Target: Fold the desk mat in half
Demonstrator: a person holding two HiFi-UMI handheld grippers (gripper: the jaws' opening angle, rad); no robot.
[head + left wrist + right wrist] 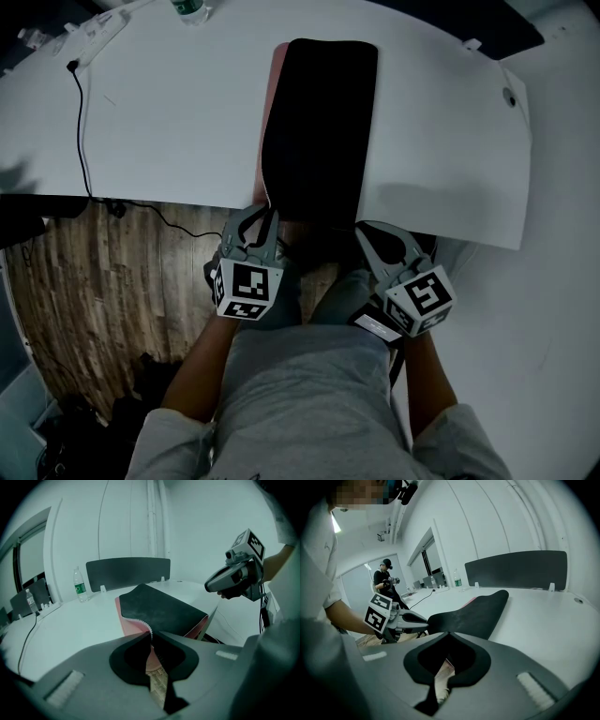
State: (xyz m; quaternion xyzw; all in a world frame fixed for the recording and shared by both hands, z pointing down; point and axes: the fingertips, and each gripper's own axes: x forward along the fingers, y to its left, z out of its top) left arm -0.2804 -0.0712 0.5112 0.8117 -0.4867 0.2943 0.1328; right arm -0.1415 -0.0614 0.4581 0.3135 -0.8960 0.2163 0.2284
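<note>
The desk mat, black on top and pink underneath, lies lengthwise on the white table, its near end hanging over the front edge. My left gripper is shut on the mat's near left corner. In the left gripper view the stitched edge of the mat sits pinched between the jaws of the left gripper. My right gripper is shut on the near right corner, and in the right gripper view the black mat rises straight from the right gripper.
A water bottle and a power strip with a black cable sit at the table's far left. A dark partition panel stands along the far edge. Wooden floor lies below. Another person stands far off.
</note>
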